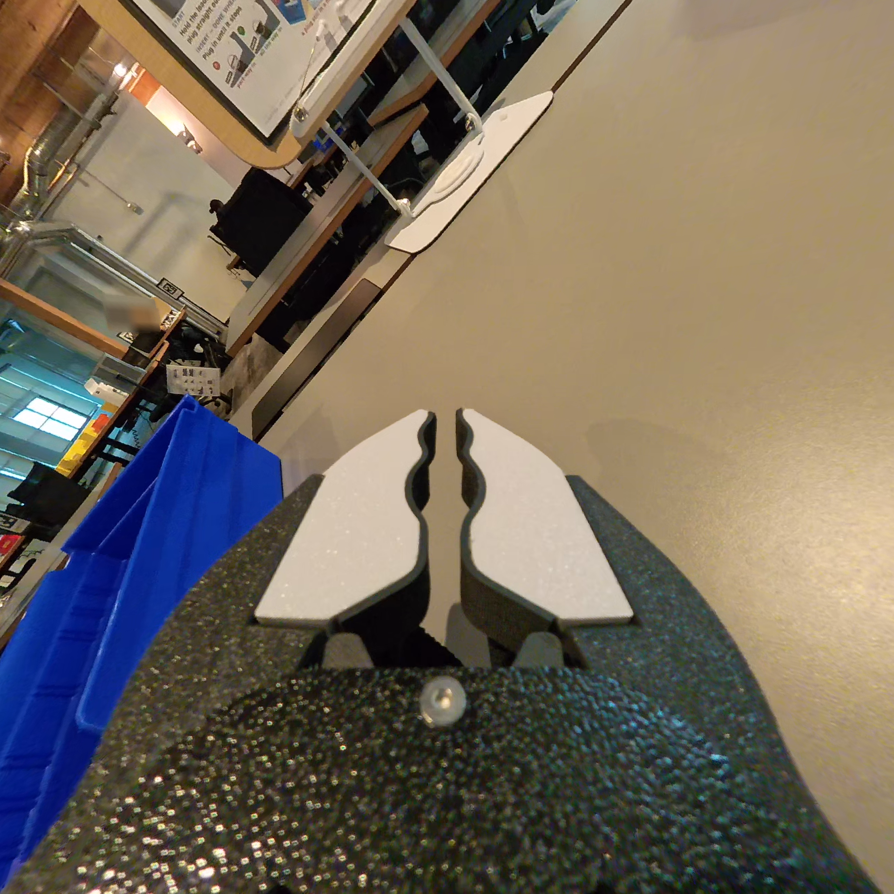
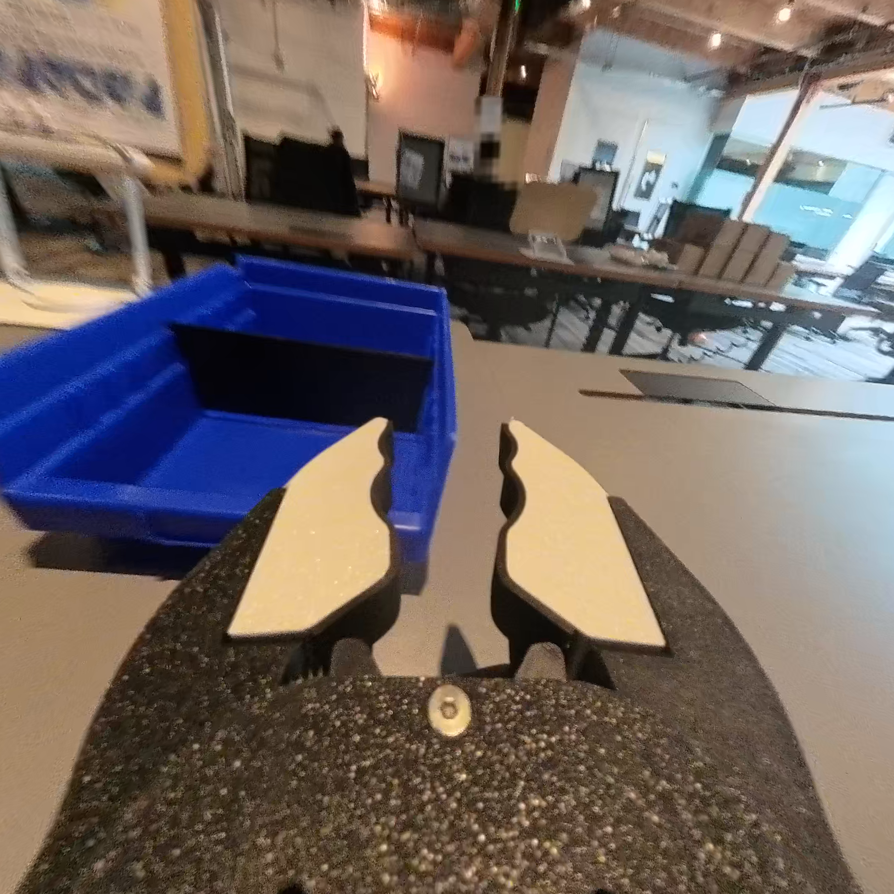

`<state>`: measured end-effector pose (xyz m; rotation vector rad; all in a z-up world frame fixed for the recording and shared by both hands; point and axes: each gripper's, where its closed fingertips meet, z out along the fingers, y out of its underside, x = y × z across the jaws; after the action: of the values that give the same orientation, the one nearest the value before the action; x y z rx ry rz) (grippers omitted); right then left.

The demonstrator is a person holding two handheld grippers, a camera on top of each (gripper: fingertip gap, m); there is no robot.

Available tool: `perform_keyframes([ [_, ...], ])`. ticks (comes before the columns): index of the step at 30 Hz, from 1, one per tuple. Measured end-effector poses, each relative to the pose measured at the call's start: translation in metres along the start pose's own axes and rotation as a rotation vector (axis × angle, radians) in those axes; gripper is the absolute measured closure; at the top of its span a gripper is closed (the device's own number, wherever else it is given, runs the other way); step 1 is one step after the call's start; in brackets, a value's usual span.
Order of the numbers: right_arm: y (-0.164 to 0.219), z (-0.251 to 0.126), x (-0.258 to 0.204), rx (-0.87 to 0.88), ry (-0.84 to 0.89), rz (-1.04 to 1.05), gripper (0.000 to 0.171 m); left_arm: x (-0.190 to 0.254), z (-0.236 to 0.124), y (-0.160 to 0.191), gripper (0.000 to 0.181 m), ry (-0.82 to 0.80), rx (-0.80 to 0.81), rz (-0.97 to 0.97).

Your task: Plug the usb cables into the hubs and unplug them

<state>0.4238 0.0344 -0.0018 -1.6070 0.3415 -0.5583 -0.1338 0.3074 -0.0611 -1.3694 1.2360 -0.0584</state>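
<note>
No USB cable or hub shows in either view. My left gripper point(image 1: 446, 416) is tilted over the beige table point(image 1: 629, 387), its jaws nearly together with a narrow gap and nothing between them. My right gripper point(image 2: 445, 428) is open and empty, low over the table point(image 2: 677, 484). A blue plastic bin point(image 2: 232, 425) stands just left of the right gripper's fingertips; its near compartment looks empty. The same bin point(image 1: 121, 580) shows at the lower left of the left wrist view.
A white stand base point(image 1: 464, 169) with thin white legs sits at the table's far edge, below a tilted board with printed sheets point(image 1: 261, 43). A dark flat panel point(image 2: 696, 392) lies in the table at the right. Other tables stand behind. Spacing between my two grippers at the tips: around 60 centimeters.
</note>
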Motion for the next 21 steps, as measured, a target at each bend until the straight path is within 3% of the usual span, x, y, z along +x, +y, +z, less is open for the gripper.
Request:
perform_keyframes([
  [3, -0.023, -0.033, -0.041, 0.098, -0.124, 0.031, 0.129, 0.002, 0.001, 0.0, 0.174, 0.01, 0.0, -0.005],
  [7, -0.052, -0.078, -0.164, 0.14, -0.479, -0.043, 0.136, 0.006, 0.002, -0.004, 0.174, 0.019, 0.002, -0.006],
  [12, -0.028, -0.095, -0.293, 0.025, -0.813, -0.162, 0.137, -0.001, -0.006, -0.021, 0.173, -0.011, 0.053, -0.038],
  [16, -0.006, -0.093, -0.324, -0.045, -0.886, -0.127, 0.137, -0.033, -0.021, -0.035, 0.172, -0.072, 0.131, -0.139],
  [21, 0.005, -0.091, -0.319, -0.083, -0.895, -0.092, 0.139, -0.123, -0.052, -0.023, 0.169, -0.247, 0.156, -0.445],
])
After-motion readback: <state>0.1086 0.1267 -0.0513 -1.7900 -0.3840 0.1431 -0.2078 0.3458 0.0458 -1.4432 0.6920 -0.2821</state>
